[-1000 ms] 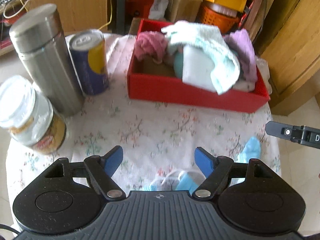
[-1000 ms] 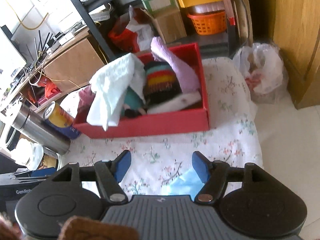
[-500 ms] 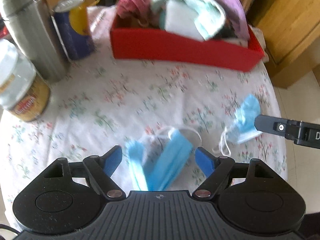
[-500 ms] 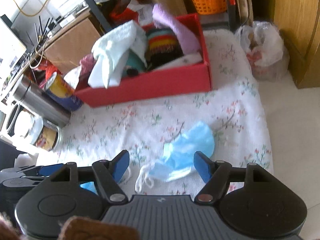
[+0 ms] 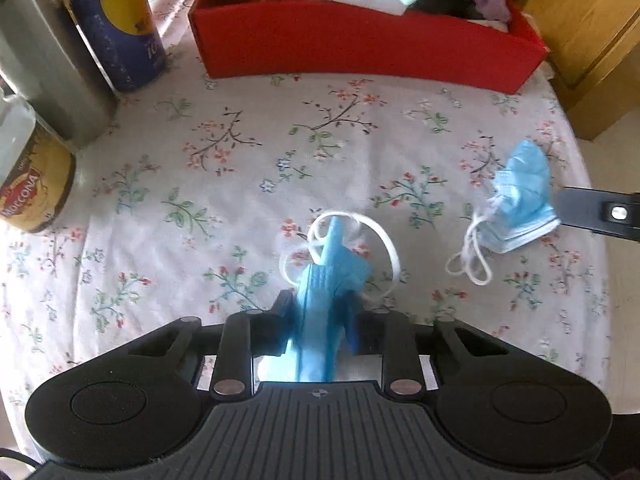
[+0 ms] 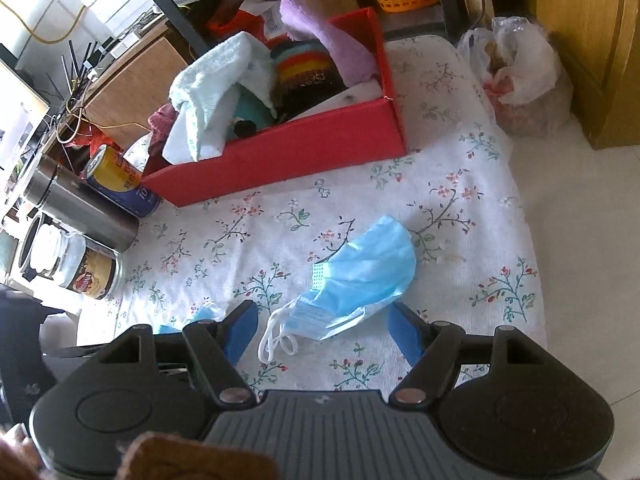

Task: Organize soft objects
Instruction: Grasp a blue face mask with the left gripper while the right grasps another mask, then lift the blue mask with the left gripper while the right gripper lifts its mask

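Left wrist view: your left gripper [image 5: 320, 320] is closing, its jaws pinching the limp, bunched blue mask [image 5: 324, 280] on the tablecloth [image 5: 224, 168]. The second mask [image 6: 360, 280] lies between the right gripper's [image 6: 320, 328] parted, untouching pads; pinch its pleated body, not the loops.
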